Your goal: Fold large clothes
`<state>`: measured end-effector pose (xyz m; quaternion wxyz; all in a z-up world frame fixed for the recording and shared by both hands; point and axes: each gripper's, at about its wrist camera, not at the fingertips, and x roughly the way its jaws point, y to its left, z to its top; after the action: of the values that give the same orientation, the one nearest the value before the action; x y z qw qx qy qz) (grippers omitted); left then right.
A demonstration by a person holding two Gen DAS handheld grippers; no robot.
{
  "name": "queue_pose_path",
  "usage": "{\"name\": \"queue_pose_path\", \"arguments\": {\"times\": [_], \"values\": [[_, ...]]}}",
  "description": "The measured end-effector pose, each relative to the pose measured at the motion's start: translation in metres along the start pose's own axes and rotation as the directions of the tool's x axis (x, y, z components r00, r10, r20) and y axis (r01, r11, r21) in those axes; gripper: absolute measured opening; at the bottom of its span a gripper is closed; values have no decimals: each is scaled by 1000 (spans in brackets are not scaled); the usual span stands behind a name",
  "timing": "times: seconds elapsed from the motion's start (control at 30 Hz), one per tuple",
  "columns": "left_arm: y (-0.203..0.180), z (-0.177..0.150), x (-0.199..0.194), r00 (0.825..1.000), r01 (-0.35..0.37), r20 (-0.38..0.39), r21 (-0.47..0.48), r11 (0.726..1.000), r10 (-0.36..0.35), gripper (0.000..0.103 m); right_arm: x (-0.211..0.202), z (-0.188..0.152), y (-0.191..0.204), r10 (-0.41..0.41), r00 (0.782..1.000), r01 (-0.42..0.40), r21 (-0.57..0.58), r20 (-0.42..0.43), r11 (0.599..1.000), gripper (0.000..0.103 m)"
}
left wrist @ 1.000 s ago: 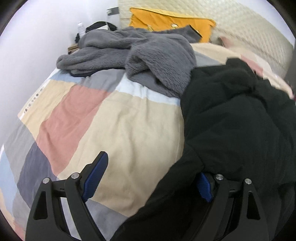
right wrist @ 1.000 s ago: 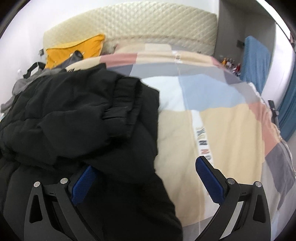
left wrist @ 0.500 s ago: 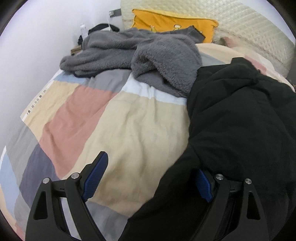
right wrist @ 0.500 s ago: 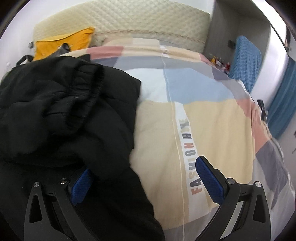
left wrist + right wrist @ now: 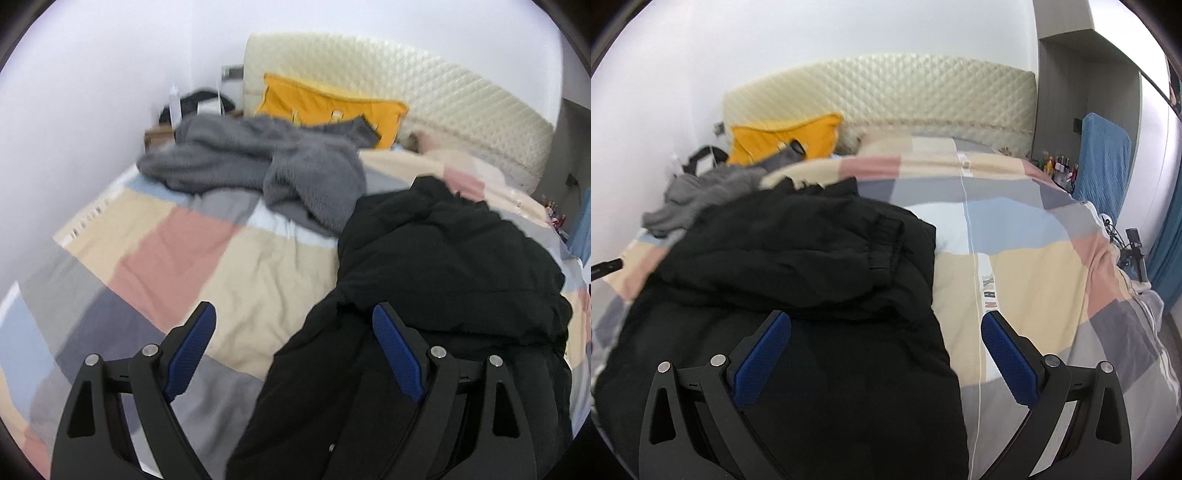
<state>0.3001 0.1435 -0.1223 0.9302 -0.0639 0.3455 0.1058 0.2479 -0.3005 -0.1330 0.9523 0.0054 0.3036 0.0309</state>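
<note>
Black jacket (image 5: 443, 258), puffy and crumpled, lies on patchwork quilt (image 5: 221, 266).

We see a black jacket (image 5: 454, 258) on a quilt (image 5: 258, 273) checked in cream, pink, grey and pale blue. Beside it lies a grey fleece (image 5: 280, 166). A yellow pillow (image 5: 325, 103) leans on the cream quilted headboard (image 5: 923, 92). Our finger pads (image 5: 761, 354) are blue.

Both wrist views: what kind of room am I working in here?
Almost certainly a bedroom. The black jacket lies on a bed with a patchwork quilt, a padded cream headboard stands behind it, and a yellow pillow leans against that.
</note>
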Motion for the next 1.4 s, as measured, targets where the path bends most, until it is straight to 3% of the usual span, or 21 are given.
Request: {"name": "queue_pose_path", "arguments": {"times": [0.43,0.73,0.9,0.97,1.0,1.07,1.13,1.23,1.4], "values": [[23,19,-140,987,155,28,124,980,-160,87,-66,-24,5,114,993,-115,98,8,989,102],[86,18,-210,984,107,134,51,993,-113,88,-109,-26,-4,232,973,-231,155,18,960,102],[111,44,-270,979,80,183,74,994,-93,88,-133,-35,-20,261,964,-250,152,-54,956,102],[116,51,-291,974,99,196,95,990,-116,91,-137,-43,-27,268,959,-252,151,-94,956,102],[117,54,-299,974,127,173,116,985,-145,98,-138,-49,-32,278,954,-259,162,-110,952,102],[120,52,-299,977,172,107,123,977,-185,100,-136,-59,-42,311,939,-281,191,-150,941,102],[126,44,-281,963,268,-4,80,960,-269,100,-131,-70,-55,332,924,-288,223,-189,931,102],[137,24,-241,921,368,-122,-37,929,-370,100,-120,-90,-75,320,910,-260,238,-265,936,102],[145,-12,-168,861,426,-222,-178,887,-458,99,-92,-136,-121,432,842,-276,430,-324,860,102]]}}
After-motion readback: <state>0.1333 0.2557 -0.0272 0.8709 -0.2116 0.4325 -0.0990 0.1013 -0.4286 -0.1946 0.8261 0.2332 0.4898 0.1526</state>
